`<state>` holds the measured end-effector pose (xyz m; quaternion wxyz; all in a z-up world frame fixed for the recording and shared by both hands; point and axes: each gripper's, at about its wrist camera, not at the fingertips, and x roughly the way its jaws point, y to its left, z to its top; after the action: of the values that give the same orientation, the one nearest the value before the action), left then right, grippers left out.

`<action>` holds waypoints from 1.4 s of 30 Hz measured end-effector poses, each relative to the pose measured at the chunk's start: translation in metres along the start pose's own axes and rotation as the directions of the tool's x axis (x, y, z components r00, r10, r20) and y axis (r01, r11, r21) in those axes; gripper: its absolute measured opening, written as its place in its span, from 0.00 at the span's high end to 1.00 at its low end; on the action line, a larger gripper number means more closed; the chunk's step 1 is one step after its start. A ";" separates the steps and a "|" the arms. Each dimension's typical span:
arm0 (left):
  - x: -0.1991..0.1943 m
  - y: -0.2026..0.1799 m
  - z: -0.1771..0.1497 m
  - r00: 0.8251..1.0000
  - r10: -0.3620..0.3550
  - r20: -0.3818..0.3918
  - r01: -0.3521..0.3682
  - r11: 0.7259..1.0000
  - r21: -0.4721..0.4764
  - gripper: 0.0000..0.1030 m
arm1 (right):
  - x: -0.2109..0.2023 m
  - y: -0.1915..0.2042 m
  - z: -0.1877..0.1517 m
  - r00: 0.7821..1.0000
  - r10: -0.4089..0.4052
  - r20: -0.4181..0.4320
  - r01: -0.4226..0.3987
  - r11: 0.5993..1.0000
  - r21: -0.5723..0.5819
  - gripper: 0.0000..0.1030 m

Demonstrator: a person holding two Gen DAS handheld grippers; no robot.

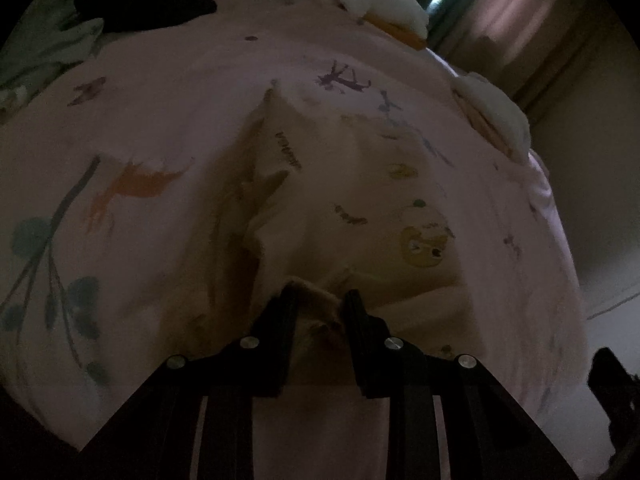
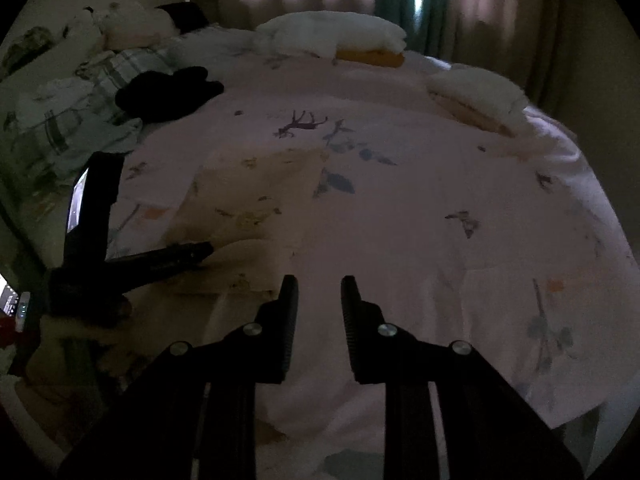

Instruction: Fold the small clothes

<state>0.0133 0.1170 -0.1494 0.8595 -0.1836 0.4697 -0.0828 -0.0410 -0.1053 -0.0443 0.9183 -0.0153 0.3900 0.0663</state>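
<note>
Where it lies on the pink printed bedsheet (image 1: 168,128), the soft cream garment (image 1: 360,184) bunches into folds. The left gripper (image 1: 320,300) pinches its near edge. The right gripper (image 2: 319,284) hangs empty, its jaws narrowly parted.

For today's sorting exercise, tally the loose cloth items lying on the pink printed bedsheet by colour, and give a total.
Cream printed small garment, held by the left gripper: 1
White fluffy folded piles with orange undersides: 2
Black crumpled garment: 1
Total: 4

Cream cartoon-print garment (image 1: 360,208); pink animal-print bedsheet (image 1: 160,120); black fingers (image 2: 290,320).
</note>
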 end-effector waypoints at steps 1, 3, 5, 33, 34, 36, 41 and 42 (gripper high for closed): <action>0.000 0.001 -0.001 1.000 0.002 0.000 -0.002 1.000 0.001 0.73 | -0.003 0.001 0.000 1.000 -0.003 0.004 0.003 1.000 -0.004 0.78; 0.000 0.001 -0.002 1.000 0.008 0.003 -0.008 1.000 0.008 0.73 | -0.010 0.001 -0.001 1.000 -0.014 0.015 0.014 1.000 -0.004 0.78; 0.000 -0.001 -0.001 1.000 0.019 0.001 -0.019 1.000 0.016 0.73 | -0.014 0.003 0.000 0.999 -0.026 0.020 0.026 1.000 -0.010 0.77; -0.049 0.050 0.014 0.991 0.119 0.052 -0.114 0.989 -0.093 0.50 | -0.012 0.011 0.004 0.999 -0.023 0.029 0.022 1.000 0.013 0.59; -0.049 0.052 0.015 0.996 0.080 0.046 -0.075 0.991 -0.107 0.44 | -0.009 0.011 0.004 1.000 -0.017 0.023 0.017 1.000 0.016 0.59; -0.044 0.053 0.021 0.999 0.022 0.035 -0.017 0.992 -0.126 0.35 | 0.002 0.008 0.006 1.000 0.008 0.000 -0.008 1.000 0.028 0.58; -0.023 0.053 0.038 0.999 -0.035 -0.004 0.035 0.991 -0.131 0.32 | 0.036 -0.009 0.014 0.995 0.090 -0.052 -0.084 0.991 0.107 0.40; -0.014 0.055 0.043 0.998 -0.051 -0.026 0.047 0.989 -0.139 0.32 | 0.045 -0.014 0.017 0.991 0.116 -0.062 -0.107 0.986 0.131 0.38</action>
<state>0.0405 0.1826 -0.1393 0.8354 -0.2529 0.4824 -0.0737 0.0041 -0.1132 -0.0655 0.8983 0.0631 0.4251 0.0918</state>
